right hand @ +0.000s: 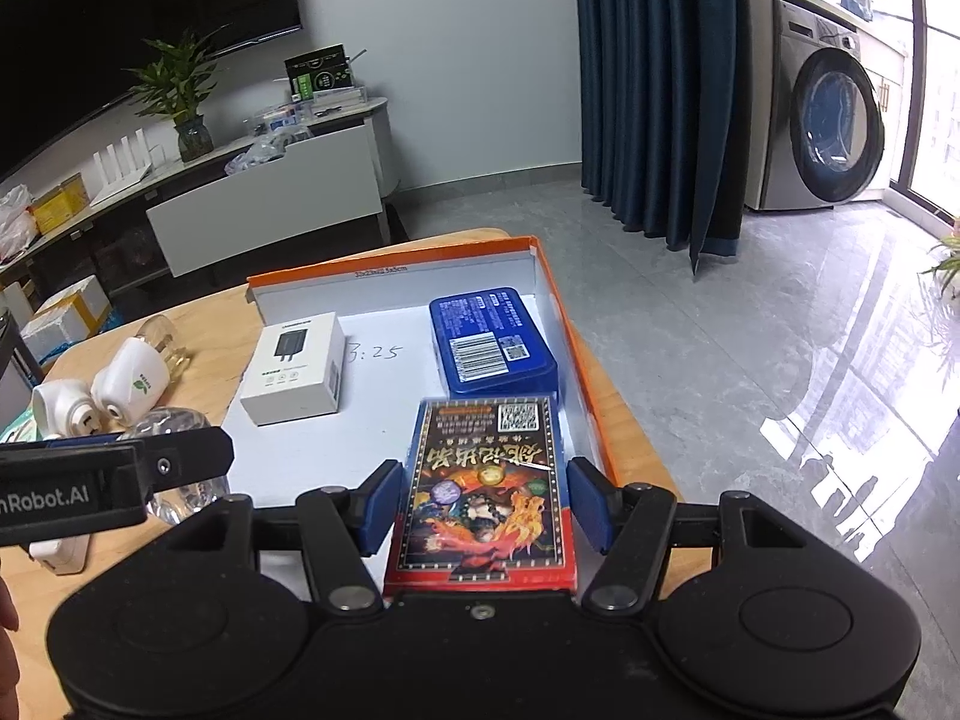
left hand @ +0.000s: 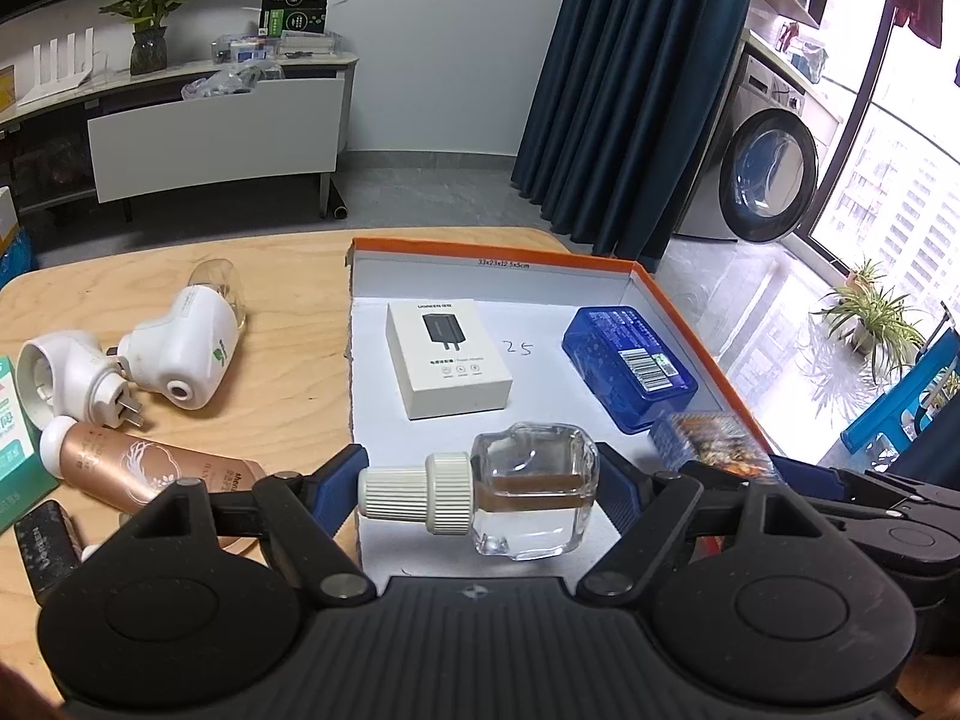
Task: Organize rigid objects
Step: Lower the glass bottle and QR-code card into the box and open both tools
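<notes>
Between the blue pads of the left claw (left hand: 480,495) lies a clear square glass bottle (left hand: 534,495), on its side, with a ribbed white cap pointing left and a shallow layer of clear liquid inside. The pads stand just off its ends rather than pressing it, so the claw is spread wide around it, over the near edge of the orange-rimmed box lid (left hand: 678,312).

The right claw (right hand: 480,504) brackets a colourful card box (right hand: 486,492) printed with Chinese characters and a QR code; a narrow gap shows on each side of it, so that claw is also spread. The card box sits at the lid's near right corner.

Counted inside the lid: one white charger box (left hand: 447,354), one blue tin (left hand: 627,363), one card box, one glass bottle. On the wooden surface (left hand: 288,276) to the left lie two white plug-in units (left hand: 180,348), one copper-coloured tube (left hand: 144,468), one green-and-white carton (left hand: 15,432) and one dark flat item at the edge.

Only the left wrist view shows the tube, carton and dark item. Only the right wrist view shows the card box sharply, plus the left claw's arm crossing the bottle. Handwriting on the lid floor reads "25" in one view, more fully in the other.
</notes>
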A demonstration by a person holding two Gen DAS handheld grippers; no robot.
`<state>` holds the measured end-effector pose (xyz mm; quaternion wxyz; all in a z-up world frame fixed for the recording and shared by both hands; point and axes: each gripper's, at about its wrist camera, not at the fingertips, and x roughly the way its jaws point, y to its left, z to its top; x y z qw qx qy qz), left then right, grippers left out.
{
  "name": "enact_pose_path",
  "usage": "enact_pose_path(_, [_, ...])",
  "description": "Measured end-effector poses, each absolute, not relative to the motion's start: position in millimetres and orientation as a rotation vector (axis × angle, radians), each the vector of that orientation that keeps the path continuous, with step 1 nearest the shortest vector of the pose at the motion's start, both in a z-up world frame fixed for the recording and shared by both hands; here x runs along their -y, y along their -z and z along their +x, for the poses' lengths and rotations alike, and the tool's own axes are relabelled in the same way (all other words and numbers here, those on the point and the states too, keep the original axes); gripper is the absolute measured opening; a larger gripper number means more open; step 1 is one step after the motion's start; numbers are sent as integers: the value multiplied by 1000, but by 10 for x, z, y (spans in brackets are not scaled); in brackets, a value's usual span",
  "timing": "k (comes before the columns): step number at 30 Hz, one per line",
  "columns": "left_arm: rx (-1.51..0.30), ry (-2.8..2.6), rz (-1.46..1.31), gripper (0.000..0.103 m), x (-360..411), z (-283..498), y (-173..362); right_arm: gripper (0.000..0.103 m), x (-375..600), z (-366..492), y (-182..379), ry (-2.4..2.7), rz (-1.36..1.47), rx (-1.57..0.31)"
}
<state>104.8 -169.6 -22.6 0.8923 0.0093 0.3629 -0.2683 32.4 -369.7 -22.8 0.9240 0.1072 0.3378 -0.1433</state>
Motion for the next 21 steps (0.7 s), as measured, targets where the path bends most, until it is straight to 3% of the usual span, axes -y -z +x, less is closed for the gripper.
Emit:
enact_pose_path(14, [-812, 569, 36, 81, 1869, 1189, 330, 76, 3757, 211, 141, 310, 236, -614])
enact_pose_path(16, [-810, 571, 33, 89, 1880, 1178, 295, 76, 3757, 194, 121, 311, 241, -609])
enact_pose_path(21, [-782, 559, 30, 90, 1834, 1116, 178, 76, 3722, 149, 28, 305, 242, -583])
